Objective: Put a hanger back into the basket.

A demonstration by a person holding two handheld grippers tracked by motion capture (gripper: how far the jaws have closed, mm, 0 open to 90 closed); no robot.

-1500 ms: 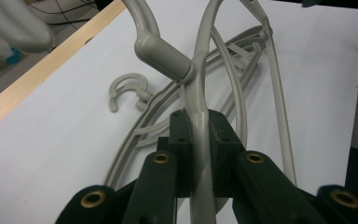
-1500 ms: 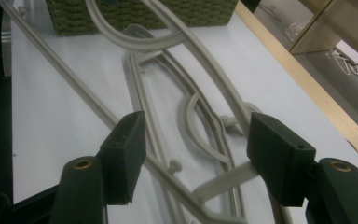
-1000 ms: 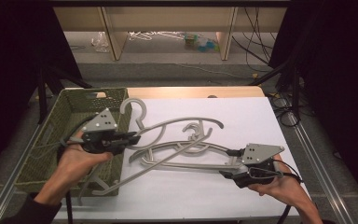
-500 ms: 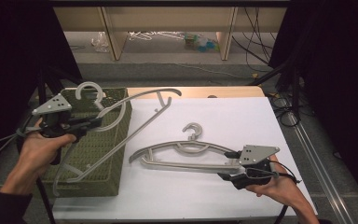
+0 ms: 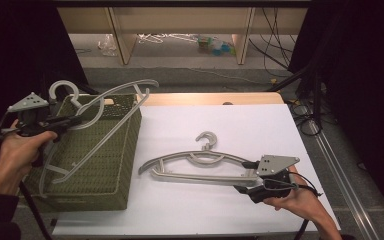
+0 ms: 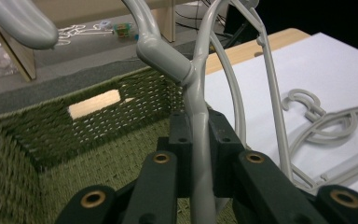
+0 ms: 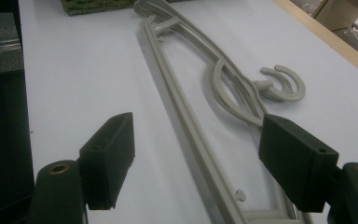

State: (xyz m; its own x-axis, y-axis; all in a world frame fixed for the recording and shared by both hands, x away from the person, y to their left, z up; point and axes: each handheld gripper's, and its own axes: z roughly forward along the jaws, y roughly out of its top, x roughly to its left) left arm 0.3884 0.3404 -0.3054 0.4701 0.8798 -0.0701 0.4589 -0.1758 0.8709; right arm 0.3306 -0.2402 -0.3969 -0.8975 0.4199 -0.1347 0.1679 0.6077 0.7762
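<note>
A grey plastic hanger [image 5: 111,93] hangs tilted over the green woven basket [image 5: 111,175]. My left gripper [image 5: 73,121] is shut on its neck, just under the hook. In the left gripper view the jaws of that gripper [image 6: 198,140] clamp the hanger [image 6: 168,57] above the basket's inside [image 6: 51,135]. A second grey hanger [image 5: 200,157] lies flat on the white table. My right gripper [image 5: 243,177] is at its right end. In the right gripper view its jaws [image 7: 200,158] have just been opening. They stand wide on either side of the hanger's bar [image 7: 186,122], pads off it.
The basket takes up the table's left side, and the white sheet [image 5: 240,120] covers the rest. A wooden strip [image 5: 215,98] runs along the far edge. Shelf legs [image 5: 121,35] and loose items stand on the floor behind. Cables [image 5: 305,107] hang at the right.
My left gripper has carried its hanger from the middle of the table leftward, to above the basket. The other hanger stays on the sheet, and the right hand has hardly moved.
</note>
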